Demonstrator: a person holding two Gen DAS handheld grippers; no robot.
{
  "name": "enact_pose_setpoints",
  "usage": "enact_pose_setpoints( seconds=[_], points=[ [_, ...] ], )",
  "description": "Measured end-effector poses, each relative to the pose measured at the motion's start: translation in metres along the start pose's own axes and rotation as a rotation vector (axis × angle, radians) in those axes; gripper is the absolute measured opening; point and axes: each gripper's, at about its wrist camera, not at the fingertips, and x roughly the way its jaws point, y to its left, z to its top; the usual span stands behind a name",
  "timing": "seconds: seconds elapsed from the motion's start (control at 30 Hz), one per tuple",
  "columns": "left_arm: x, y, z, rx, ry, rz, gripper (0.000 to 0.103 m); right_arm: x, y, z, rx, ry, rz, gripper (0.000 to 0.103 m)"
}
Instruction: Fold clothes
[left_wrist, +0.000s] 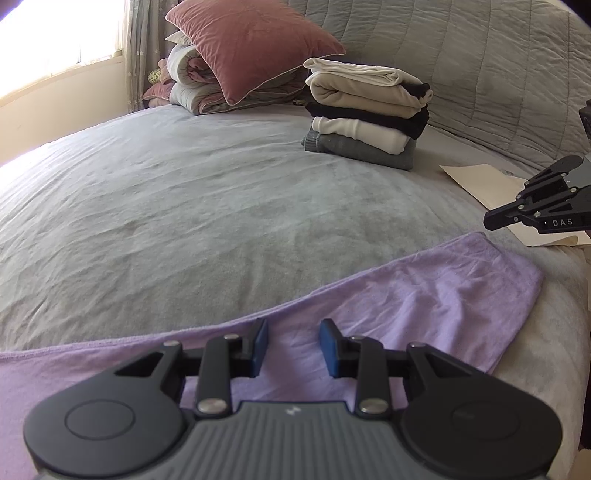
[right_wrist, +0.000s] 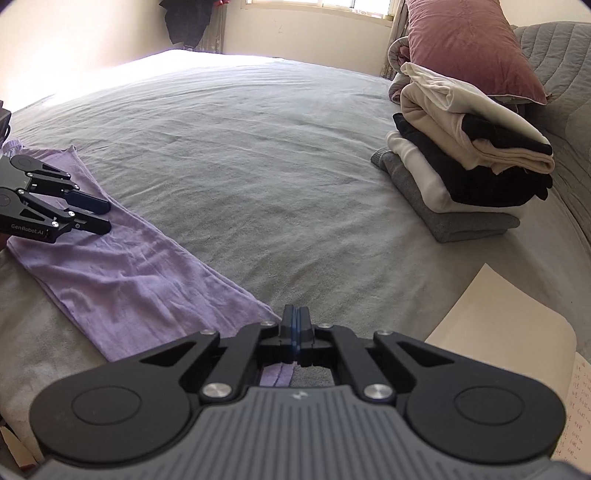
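Note:
A lilac cloth (left_wrist: 424, 295) (right_wrist: 140, 280) lies flat in a long folded strip across the near side of the grey bed (left_wrist: 184, 206) (right_wrist: 258, 166). My left gripper (left_wrist: 293, 343) (right_wrist: 101, 216) hovers low over one end of the strip, its blue pads apart and nothing pinched between them. My right gripper (right_wrist: 294, 325) (left_wrist: 489, 220) is at the strip's other end. Its jaws are closed tight right at the cloth's corner, and the cloth's edge runs in under the pads.
A stack of folded clothes (left_wrist: 369, 114) (right_wrist: 461, 166) in cream, black, white and grey stands at the far side. Behind it are a pink pillow (left_wrist: 251, 44) (right_wrist: 469, 40) and a grey quilted headboard (left_wrist: 480, 55). A beige paper folder (left_wrist: 480, 181) (right_wrist: 498, 321) lies beside the right gripper.

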Motion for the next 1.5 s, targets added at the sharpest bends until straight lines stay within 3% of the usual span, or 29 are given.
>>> enact_pose_setpoints(
  seconds=[0.03, 0.13, 0.23, 0.3, 0.33, 0.37, 0.5, 0.6, 0.7, 0.8, 1.03, 1.1, 1.13, 1.17, 1.4, 1.47, 1.5],
  points=[
    [0.0, 0.0, 0.0, 0.0, 0.0, 0.0, 0.032, 0.001, -0.001, -0.001, 0.007, 0.007, -0.004, 0.0],
    [0.0, 0.001, 0.001, -0.005, 0.002, -0.003, 0.032, -0.003, -0.005, -0.002, 0.031, 0.009, -0.004, 0.014],
    [-0.001, 0.001, 0.002, -0.011, 0.003, -0.002, 0.032, -0.008, -0.012, -0.002, 0.082, 0.005, 0.024, 0.017],
    [-0.003, 0.001, 0.003, -0.011, 0.001, 0.001, 0.032, -0.007, -0.012, -0.002, 0.109, 0.013, 0.062, 0.03],
    [-0.006, 0.001, 0.004, -0.01, -0.005, 0.005, 0.032, -0.007, -0.012, -0.002, 0.121, 0.018, 0.081, 0.043],
    [-0.01, 0.001, 0.004, -0.011, -0.018, 0.003, 0.032, -0.006, -0.011, -0.002, 0.126, 0.027, 0.099, 0.044],
    [-0.027, 0.002, 0.005, -0.02, -0.058, -0.031, 0.032, -0.004, -0.01, -0.005, 0.148, 0.079, 0.114, 0.044],
    [-0.037, 0.0, 0.0, -0.009, -0.057, -0.058, 0.032, -0.016, -0.012, -0.009, 0.163, 0.07, 0.146, 0.044],
    [-0.044, -0.004, -0.008, 0.012, -0.036, -0.068, 0.032, -0.033, -0.002, -0.009, 0.094, 0.052, 0.228, 0.044],
    [-0.052, -0.009, -0.012, 0.025, -0.034, -0.086, 0.032, -0.037, 0.015, -0.009, 0.031, 0.089, 0.286, 0.044],
    [-0.067, -0.048, -0.018, 0.135, -0.057, -0.218, 0.032, -0.025, 0.052, -0.019, -0.152, 0.156, 0.252, 0.044],
    [-0.064, -0.056, -0.021, 0.17, -0.043, -0.218, 0.032, -0.022, 0.052, -0.02, -0.179, 0.172, 0.217, 0.03],
    [-0.063, -0.059, -0.022, 0.185, -0.036, -0.215, 0.032, -0.021, 0.051, -0.02, -0.185, 0.176, 0.195, 0.011],
    [-0.061, -0.061, -0.023, 0.191, -0.029, -0.215, 0.032, -0.021, 0.05, -0.02, -0.19, 0.18, 0.173, 0.001],
    [-0.051, -0.081, -0.025, 0.249, -0.015, -0.227, 0.032, -0.032, 0.036, -0.01, -0.114, 0.193, 0.124, 0.001],
    [-0.045, -0.09, -0.026, 0.284, -0.006, -0.213, 0.032, -0.035, 0.031, -0.01, -0.057, 0.186, 0.113, 0.018],
    [-0.042, -0.094, -0.027, 0.302, -0.002, -0.205, 0.032, -0.037, 0.027, -0.01, -0.011, 0.176, 0.112, 0.022]
  ],
)
